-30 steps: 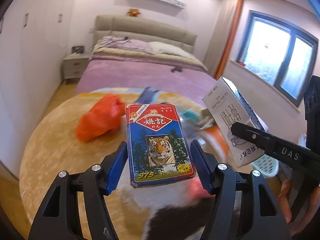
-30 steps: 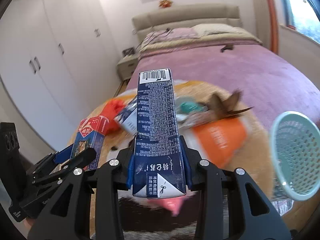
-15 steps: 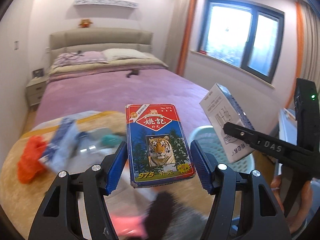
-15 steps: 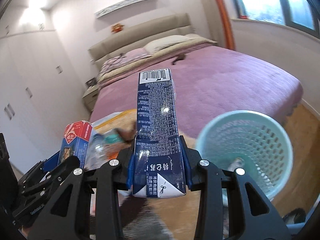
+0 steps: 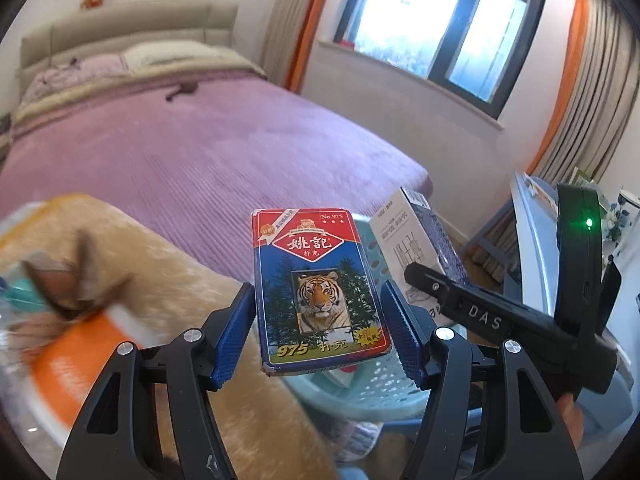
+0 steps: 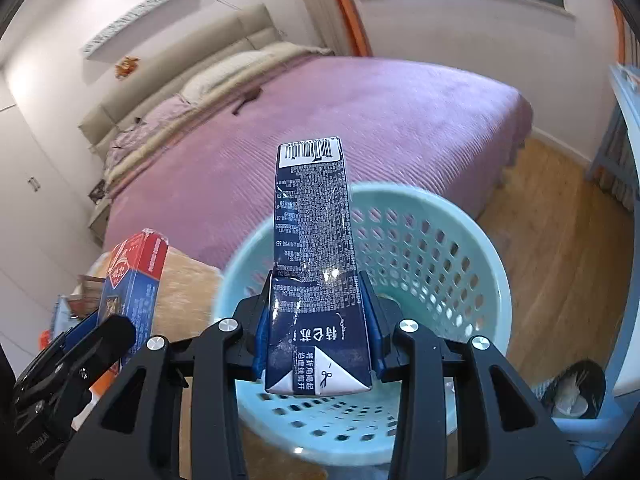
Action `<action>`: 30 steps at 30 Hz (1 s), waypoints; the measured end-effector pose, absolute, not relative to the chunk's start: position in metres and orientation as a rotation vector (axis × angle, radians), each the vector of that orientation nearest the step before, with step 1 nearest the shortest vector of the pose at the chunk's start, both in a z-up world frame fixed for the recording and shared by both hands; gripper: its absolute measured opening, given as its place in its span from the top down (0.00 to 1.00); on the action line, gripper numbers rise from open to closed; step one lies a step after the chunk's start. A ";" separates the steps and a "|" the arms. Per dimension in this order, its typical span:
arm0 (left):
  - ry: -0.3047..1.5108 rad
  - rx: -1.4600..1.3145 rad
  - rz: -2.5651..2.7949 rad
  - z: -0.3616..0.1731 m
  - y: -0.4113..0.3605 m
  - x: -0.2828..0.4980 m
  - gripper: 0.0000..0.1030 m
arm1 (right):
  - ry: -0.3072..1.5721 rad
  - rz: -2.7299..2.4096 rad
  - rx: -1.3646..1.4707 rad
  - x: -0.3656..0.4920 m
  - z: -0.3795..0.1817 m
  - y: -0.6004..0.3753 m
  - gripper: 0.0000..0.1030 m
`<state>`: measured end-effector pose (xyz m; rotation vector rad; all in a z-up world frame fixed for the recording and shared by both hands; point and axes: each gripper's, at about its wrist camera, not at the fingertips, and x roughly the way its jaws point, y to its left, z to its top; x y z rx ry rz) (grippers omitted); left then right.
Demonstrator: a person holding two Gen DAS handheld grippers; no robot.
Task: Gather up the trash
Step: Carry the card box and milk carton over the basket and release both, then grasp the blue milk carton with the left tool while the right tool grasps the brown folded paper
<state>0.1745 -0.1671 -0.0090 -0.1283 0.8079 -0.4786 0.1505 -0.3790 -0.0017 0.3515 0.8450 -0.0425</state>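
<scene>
My left gripper (image 5: 320, 332) is shut on a red and blue playing-card box with a tiger (image 5: 318, 288), held upright in the air. My right gripper (image 6: 318, 320) is shut on a dark blue milk carton (image 6: 314, 248), held over the mouth of a light teal perforated basket (image 6: 436, 248). The basket also shows in the left wrist view (image 5: 360, 396), below and behind the card box. The carton (image 5: 416, 248) and right gripper (image 5: 480, 320) appear at the right of that view. The card box (image 6: 134, 276) appears at the left of the right wrist view.
A tan round rug (image 5: 192, 300) holds blurred trash: an orange and white wrapper (image 5: 84, 356) and a brown piece (image 5: 68, 284). A bed with a purple cover (image 5: 208, 152) stands behind. A blue-white table (image 5: 532, 240) and wood floor (image 6: 560, 232) lie to the right.
Both grippers have swung right, away from the rug's trash and toward the basket. The carton now hangs over the basket's mouth. Both grips are unchanged.
</scene>
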 end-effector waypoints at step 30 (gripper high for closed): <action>0.629 -0.216 -0.548 0.042 -0.113 0.107 0.23 | 0.864 0.027 0.423 0.131 -0.003 -0.363 0.49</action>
